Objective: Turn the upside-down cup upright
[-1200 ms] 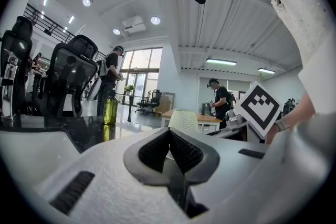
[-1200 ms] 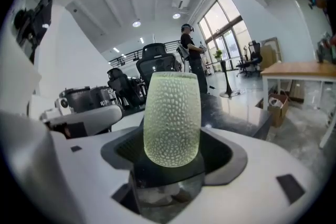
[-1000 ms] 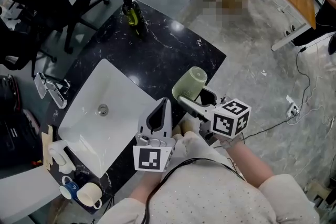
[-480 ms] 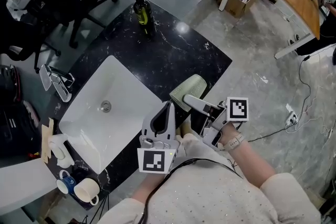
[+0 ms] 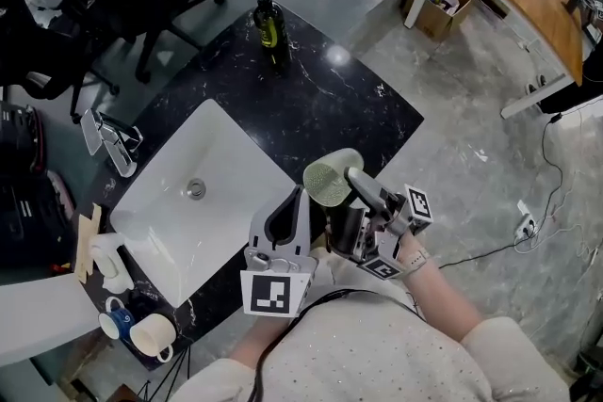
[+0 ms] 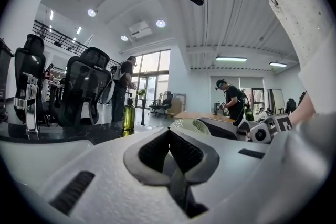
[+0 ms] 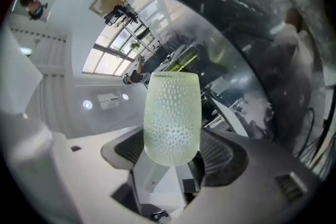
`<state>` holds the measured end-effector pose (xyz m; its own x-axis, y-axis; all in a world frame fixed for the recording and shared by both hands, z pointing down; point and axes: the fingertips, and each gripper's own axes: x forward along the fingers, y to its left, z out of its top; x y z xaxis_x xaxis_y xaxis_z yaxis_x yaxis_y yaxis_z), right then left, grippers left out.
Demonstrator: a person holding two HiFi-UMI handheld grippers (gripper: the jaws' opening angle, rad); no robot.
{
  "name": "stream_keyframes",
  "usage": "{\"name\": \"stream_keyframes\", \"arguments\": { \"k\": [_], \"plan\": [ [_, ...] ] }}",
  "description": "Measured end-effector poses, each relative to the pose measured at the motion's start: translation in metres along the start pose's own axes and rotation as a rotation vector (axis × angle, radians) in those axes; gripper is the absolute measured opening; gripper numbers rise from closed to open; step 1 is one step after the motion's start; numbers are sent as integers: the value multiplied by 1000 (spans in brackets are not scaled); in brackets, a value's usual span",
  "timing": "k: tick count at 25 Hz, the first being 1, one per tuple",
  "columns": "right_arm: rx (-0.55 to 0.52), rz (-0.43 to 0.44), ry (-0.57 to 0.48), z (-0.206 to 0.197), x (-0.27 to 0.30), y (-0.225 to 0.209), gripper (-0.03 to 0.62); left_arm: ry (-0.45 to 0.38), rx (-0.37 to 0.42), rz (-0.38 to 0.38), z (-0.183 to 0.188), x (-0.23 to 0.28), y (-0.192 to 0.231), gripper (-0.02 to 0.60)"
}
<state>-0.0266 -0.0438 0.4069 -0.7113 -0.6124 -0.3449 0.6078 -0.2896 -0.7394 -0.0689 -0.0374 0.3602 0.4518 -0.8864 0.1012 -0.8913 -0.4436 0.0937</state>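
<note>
The right tool (image 5: 350, 195) grips the cup (image 5: 331, 182), a pale green dimpled one, with a pad pressed to each side of it. In the right gripper view the cup (image 7: 172, 115) stands out lengthwise between the pads, its rounded end nearest the camera. It is held clear of the worktop (image 5: 320, 99), over the near edge and just right of the sink (image 5: 221, 151); from above, one round dimpled end faces up toward the head. The left tool (image 5: 298, 198) is closed on nothing, its tips meeting in a point, and it sits just left of the cup, over the sink's near corner. A soap bottle (image 5: 271, 22) stands at the far corner, a tap (image 5: 111, 144) at the sink's left side, and two mugs (image 5: 141, 334) at the near left corner
</note>
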Motion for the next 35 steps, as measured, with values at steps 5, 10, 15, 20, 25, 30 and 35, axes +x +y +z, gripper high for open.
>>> {"name": "stream_keyframes", "arguments": {
  "k": [5, 10, 15, 20, 25, 30, 35],
  "plan": [
    [183, 142, -30, 4, 0, -2, 331, 4, 24, -6, 5, 0, -1, 8],
    [253, 269, -2, 2, -5, 3, 331, 13, 26, -9, 5, 2, -3, 8],
    [307, 369, 34, 4, -11, 3, 330, 24, 42, -15, 4, 3, -4, 8],
    [328, 470, 76, 5, -19, 10, 330, 36, 51, -20, 5, 5, -5, 8],
    [337, 529, 111, 6, -25, 13, 330, 44, 63, -26, 5, 6, -7, 8],
    [369, 604, 135, 9, -29, 18, 331, 58, 73, -27, 3, 5, -7, 8],
    [396, 645, 151, 12, -33, 20, 331, 67, 75, -21, 3, 8, -6, 8]
  ]
}}
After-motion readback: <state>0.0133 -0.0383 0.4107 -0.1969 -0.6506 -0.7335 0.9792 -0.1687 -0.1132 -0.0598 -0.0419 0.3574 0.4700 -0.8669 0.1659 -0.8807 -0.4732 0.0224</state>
